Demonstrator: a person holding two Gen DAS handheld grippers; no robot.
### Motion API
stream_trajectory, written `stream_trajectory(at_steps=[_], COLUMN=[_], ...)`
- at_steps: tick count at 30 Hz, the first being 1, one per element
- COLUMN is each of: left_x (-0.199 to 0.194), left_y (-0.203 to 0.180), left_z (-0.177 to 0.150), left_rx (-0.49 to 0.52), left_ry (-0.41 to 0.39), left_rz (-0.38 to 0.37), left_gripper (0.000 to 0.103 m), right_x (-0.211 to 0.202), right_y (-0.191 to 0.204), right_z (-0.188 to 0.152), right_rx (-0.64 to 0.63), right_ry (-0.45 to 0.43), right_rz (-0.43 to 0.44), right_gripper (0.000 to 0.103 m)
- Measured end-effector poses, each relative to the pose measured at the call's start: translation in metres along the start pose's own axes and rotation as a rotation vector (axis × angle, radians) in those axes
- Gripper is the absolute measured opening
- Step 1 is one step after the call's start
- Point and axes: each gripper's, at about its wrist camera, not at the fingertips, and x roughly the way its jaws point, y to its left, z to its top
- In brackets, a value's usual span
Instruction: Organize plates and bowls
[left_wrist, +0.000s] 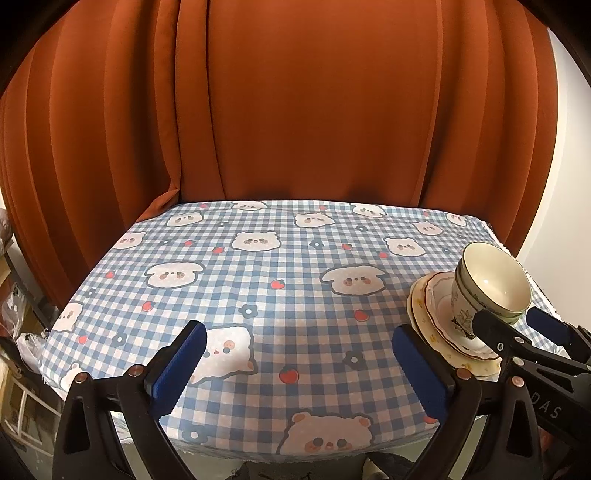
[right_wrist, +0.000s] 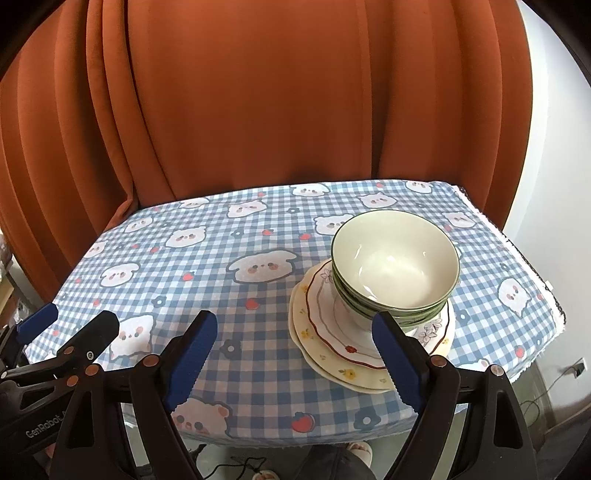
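I am looking at a stack of crockery in the right half of the right wrist view: nested cream-glazed ceramic bowls with green rims and leaf-patterned outsides are sitting on a white scalloped plate with a dark red rim, which is lying off-centre on a pale yellow flowered plate. The stack is resting on the blue-and-white checked tablecloth with cartoon bear faces, toward the table's right side and front edge.

I judge that the risk lies in the tall, narrow-footed bowls: a nudge from a finger could be tipping them off the plates, and the plates, not lined up, could be sliding toward the table's edge.

My right gripper is standing wide open and empty, angled down at the table, its right blue pad just in front of the stack's near rim; whether it is touching, I cannot tell. My left gripper, in the lower middle of the left wrist view, is likewise gaping open and holding nothing, pointing down over bare cloth, with the stack at that frame's right edge.
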Motion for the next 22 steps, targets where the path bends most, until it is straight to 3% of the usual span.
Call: stream_trajectory(at_steps=[22], left_x=[-0.0005], left_y=[-0.0001], left_z=[-0.0014], left_rx=[0.019], left_ry=[0.003], left_rz=[-0.025], left_gripper=[0.103], right_x=[-0.0021], right_y=[0.0024], right_z=[-0.002], right_rx=[0.009], right_ry=[0.001], right_rz=[-0.024], right_gripper=[0.088])
